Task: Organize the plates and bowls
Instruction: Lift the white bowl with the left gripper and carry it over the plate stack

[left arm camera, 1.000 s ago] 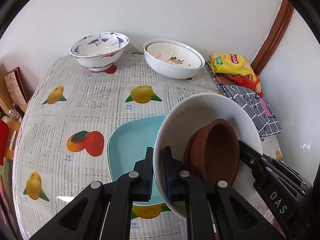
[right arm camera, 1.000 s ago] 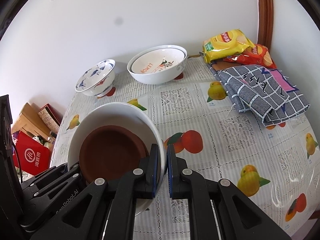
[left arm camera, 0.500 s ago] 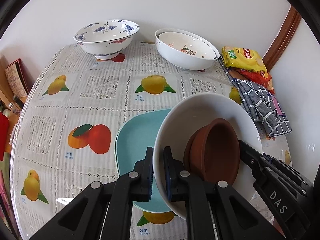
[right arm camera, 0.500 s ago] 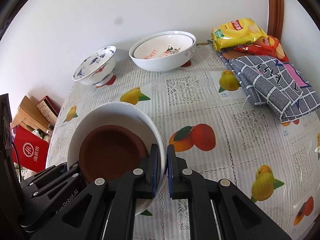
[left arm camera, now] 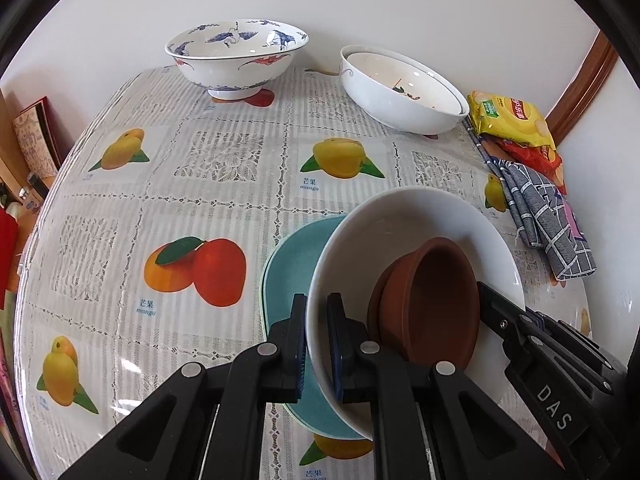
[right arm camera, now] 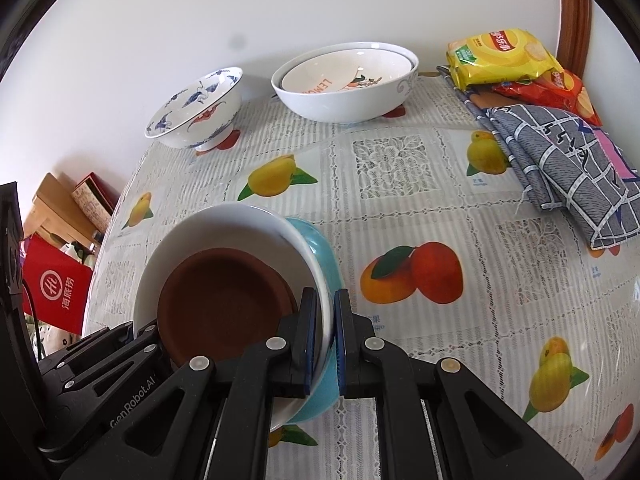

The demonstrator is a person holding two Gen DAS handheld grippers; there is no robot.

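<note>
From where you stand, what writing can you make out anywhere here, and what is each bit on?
"DAS": on the right gripper body, left wrist view.
"GenRobot.AI": on the left gripper body, right wrist view.
"mango", under Chinese characters: on the tablecloth beneath the fruit pictures.
"LEMON", upside down, orange: inside the inner white bowl.
Chinese characters with a round logo: red bag beside the table.
Yellow chip bag: brand lettering too blurred to read.
</note>
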